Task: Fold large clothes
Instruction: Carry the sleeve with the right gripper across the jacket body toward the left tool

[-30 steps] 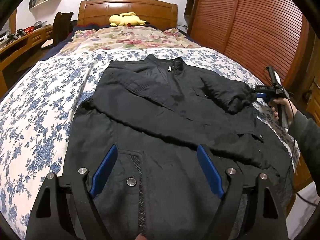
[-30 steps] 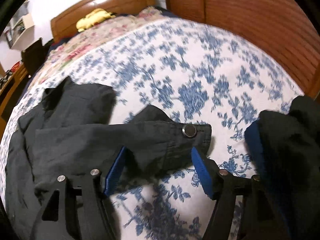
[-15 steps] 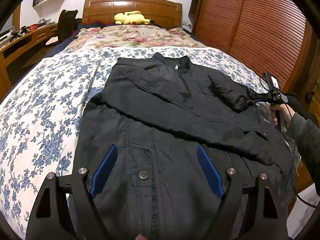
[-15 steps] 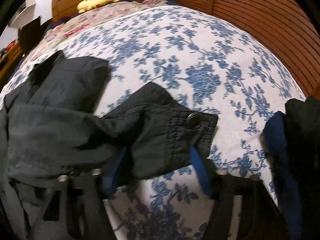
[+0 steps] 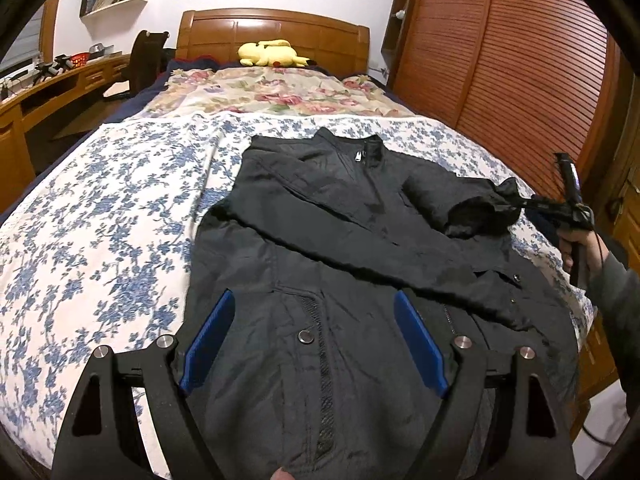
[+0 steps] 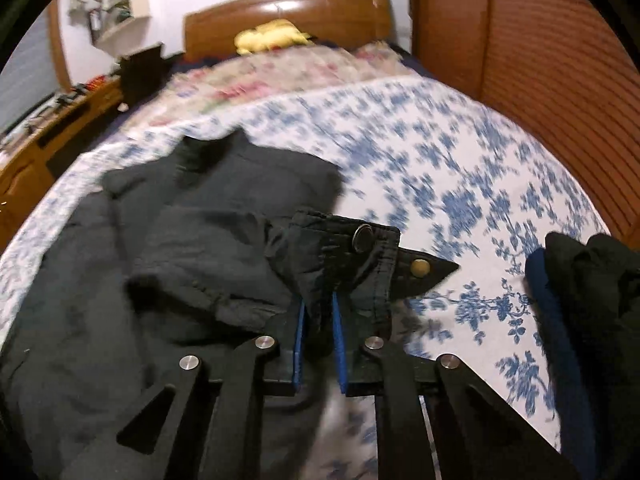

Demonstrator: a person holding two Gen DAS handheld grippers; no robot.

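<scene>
one sleeve of the black jacket (image 5: 340,248) is already lying folded across its chest, while the right claw (image 6: 318,320) is pinching the other sleeve's cuff (image 6: 352,252) nearly shut between its blue pads, so i am judging the second sleeve fold and the body folds as still to do. the left claw (image 5: 312,344) is hanging wide open and holding nothing above the jacket's hem. everything is sitting on a blue-flowered bedspread (image 5: 100,216) before a wooden headboard (image 5: 276,32) with a yellow plush toy (image 5: 272,54), louvred wardrobe doors (image 5: 520,80) standing alongside.

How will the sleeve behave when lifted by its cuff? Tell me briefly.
Probably floppy: the sleeve already sags and bunches behind the right gripper, whose jaws pinch the cuff. Likely light, thin fabric. It should drag the jacket slightly.
</scene>
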